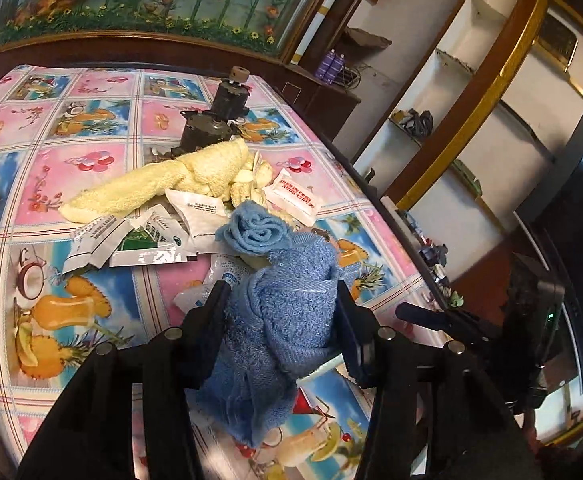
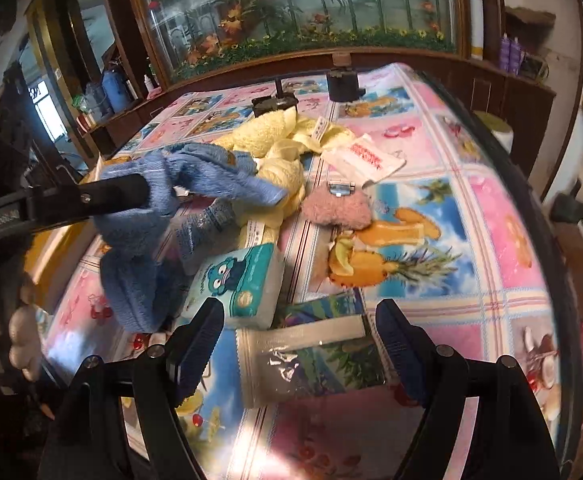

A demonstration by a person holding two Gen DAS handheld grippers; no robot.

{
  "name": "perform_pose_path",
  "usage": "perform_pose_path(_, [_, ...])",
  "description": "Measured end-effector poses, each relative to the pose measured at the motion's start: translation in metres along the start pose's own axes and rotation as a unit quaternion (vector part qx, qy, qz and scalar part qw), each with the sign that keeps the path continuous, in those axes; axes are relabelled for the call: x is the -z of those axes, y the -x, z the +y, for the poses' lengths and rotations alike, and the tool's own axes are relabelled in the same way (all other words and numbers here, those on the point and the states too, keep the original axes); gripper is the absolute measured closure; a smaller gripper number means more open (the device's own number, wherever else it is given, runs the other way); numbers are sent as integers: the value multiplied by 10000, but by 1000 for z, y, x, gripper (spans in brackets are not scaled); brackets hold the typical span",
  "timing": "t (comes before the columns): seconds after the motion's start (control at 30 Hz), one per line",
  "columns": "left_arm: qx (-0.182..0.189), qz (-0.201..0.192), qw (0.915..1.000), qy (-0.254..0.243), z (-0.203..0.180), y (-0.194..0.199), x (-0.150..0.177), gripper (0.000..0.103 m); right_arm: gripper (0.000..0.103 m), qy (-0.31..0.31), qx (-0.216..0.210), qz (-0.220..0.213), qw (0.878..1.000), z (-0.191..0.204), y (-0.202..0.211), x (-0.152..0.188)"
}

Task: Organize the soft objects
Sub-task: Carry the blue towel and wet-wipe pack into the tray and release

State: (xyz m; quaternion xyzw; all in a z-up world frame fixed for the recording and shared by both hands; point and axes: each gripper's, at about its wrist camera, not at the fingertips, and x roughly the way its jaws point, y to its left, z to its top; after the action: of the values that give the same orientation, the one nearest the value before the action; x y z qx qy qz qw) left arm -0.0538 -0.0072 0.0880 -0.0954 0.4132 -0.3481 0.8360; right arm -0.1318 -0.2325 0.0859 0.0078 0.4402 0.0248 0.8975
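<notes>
Left claw (image 1: 279, 300) is clamped on the blue towel (image 1: 287, 308): both fingers press into the bunched cloth, which is lifted off the worktop (image 1: 91, 168) and hangs down below the grip. In the right wrist view the same towel (image 2: 139, 248) droops from the left claw's finger (image 2: 107, 196) at the left side, with one end trailing over the yellow towel (image 2: 275, 140).

Right claw (image 2: 297, 320) is wide open, holding nothing, poised over a clear plastic pouch (image 2: 311, 360) lying flat on the worktop. A tissue pack (image 2: 239, 288) with a blue cartoon print lies just beside the pouch, near the claw's left finger.

The yellow towel (image 1: 163, 184) lies crumpled mid-worktop, touching a scatter of white sachets (image 1: 139, 236). A white packet with red print (image 1: 295, 196) sits next to it. A pink fuzzy item (image 2: 337, 208) lies near the yellow towel, with a small metal clip at its top edge. Dark metal motor parts (image 1: 215, 120) stand behind the towels.
</notes>
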Motion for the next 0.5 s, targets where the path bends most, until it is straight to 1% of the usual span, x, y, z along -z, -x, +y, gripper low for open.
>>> perform_pose_path(0.03, [80,-77,9999,89,3,9,1,55,21,135,414,-141,9990,6,3,-3])
perform_pose_path(0.07, [144,-149,9996,165,5,17,2,54,20,215,625,-271,9974,9,5,-6])
perform_pose_path(0.1, [205,-230,9993,232,8,27,3,54,14,226,541,-307,9978,11,7,-9])
perform_pose_path(0.17, [286,-377,9982,360,14,42,5,54,13,182,33,-99,9998,15,2,-13])
perform_pose_path(0.2, [315,-449,9976,422,17,50,6,54,13,212,-111,18,9997,20,-3,-14])
perform_pose_path(0.27, [329,-598,9963,528,23,63,7,54,13,408,-171,228,9988,35,-16,-13])
perform_pose_path(0.37, [326,-811,9940,658,31,82,9,54,13,692,-67,491,9964,55,-39,-11])
perform_pose_path(0.43, [321,-925,9925,729,37,94,11,54,18,770,-18,585,9953,63,-50,-10])
perform_pose_path(0.47, [298,-984,9919,745,40,101,11,54,23,807,-4,610,9949,66,-54,-10])
perform_pose_path(0.5, [252,-1060,9911,764,43,109,12,54,39,835,38,635,9945,68,-56,-10])
